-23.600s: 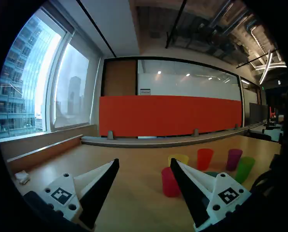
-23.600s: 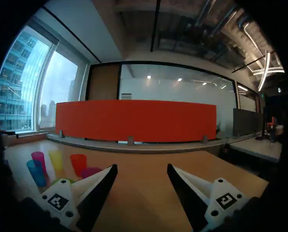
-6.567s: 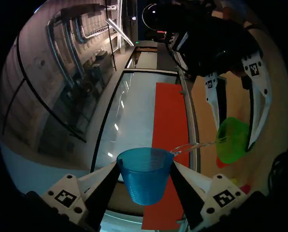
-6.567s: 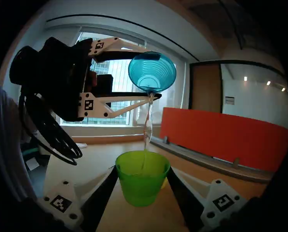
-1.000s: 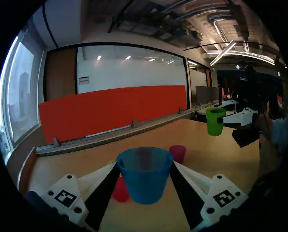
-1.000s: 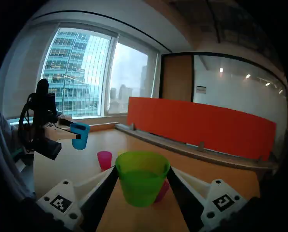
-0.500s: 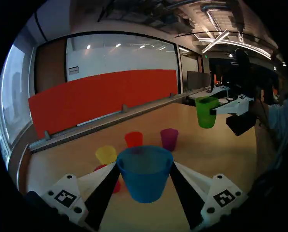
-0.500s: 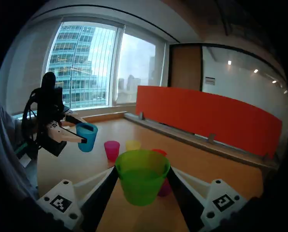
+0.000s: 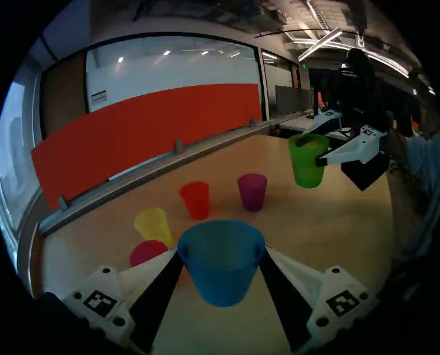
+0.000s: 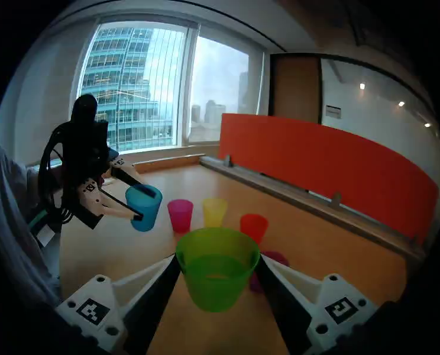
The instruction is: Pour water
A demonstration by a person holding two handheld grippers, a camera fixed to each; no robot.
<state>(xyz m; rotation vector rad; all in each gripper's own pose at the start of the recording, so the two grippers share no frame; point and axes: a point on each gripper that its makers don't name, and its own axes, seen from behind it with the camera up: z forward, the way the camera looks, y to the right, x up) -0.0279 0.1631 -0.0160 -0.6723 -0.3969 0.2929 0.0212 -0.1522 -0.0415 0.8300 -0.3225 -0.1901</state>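
Standing upright on a pale wooden table (image 9: 314,219): a purple cup (image 9: 252,191), an orange cup (image 9: 196,200) near at its nine o'clock, a yellow cup (image 9: 153,225) at eight o'clock of that, a pink cup (image 9: 148,253) just beside at six o'clock. Beyond, at twelve o'clock, a long orange partition (image 9: 149,130). Tall windows (image 10: 137,89) at eleven o'clock in the right gripper view.

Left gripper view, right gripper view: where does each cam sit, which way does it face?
Left gripper view: rides the left tool, looks along its fingers past the gripped blue cup, over the table, toward the orange partition.
Right gripper view: rides the right tool, looks along its fingers past the gripped green cup toward the windows; a sleeve at left.
Shared: both held cups, the red cup, the orange partition; each shows the other tool, so they roughly face each other.
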